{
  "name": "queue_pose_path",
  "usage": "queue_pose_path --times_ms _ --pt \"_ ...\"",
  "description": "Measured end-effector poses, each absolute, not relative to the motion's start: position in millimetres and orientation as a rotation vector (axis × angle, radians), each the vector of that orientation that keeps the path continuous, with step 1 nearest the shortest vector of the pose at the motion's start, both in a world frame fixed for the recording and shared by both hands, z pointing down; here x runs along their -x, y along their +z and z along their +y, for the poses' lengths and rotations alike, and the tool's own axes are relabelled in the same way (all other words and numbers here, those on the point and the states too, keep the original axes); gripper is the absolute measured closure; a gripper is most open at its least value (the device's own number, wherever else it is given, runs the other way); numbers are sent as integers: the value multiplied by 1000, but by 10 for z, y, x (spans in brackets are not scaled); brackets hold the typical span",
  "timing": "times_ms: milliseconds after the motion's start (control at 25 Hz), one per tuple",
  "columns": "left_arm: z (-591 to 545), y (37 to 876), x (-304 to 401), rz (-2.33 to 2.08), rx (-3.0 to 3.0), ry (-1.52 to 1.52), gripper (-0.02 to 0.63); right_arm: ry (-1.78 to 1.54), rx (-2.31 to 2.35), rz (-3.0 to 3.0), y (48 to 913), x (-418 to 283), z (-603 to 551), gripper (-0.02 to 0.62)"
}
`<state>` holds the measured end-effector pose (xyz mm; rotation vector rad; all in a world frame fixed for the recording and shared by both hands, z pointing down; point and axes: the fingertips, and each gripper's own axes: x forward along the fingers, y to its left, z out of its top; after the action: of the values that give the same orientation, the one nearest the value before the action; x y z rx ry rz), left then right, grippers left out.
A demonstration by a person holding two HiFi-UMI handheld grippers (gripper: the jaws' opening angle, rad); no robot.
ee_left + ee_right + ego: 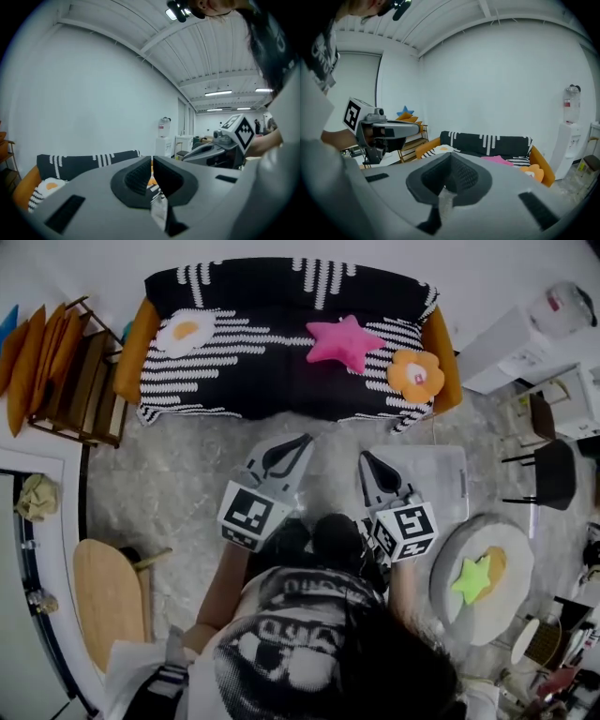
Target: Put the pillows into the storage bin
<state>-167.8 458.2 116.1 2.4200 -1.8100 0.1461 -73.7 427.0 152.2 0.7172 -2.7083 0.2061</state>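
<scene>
- Left gripper [302,441]: jaws pressed together with nothing between them, held over the floor in front of the sofa [272,381].
- Right gripper [367,458]: jaws closed and empty, beside the left one, at the bin's left edge.
- Egg pillow [185,331], pink star pillow [343,341] and flower pillow [416,375]: all lying on the sofa seat.
- Bin [448,474]: clear, on the floor near the sofa's right end.
- Green star pillow [472,579]: on the round table [450,601].

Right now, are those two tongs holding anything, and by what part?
Nothing is held: the left tongs and the right tongs are both shut and empty. The pink star pillow lies on the sofa.
</scene>
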Motion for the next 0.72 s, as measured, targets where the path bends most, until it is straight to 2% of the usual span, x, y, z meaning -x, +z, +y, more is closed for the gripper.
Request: queue_pose_path --times_ms 400,720 --pt "3963 1506 1891 -1782 -2353 171 592 307 -696 -2666 1982 931 3558 589" --pt "3014 1760 2348 -1841 -2232 237 592 349 -632 -2633 2324 1302 2374 589"
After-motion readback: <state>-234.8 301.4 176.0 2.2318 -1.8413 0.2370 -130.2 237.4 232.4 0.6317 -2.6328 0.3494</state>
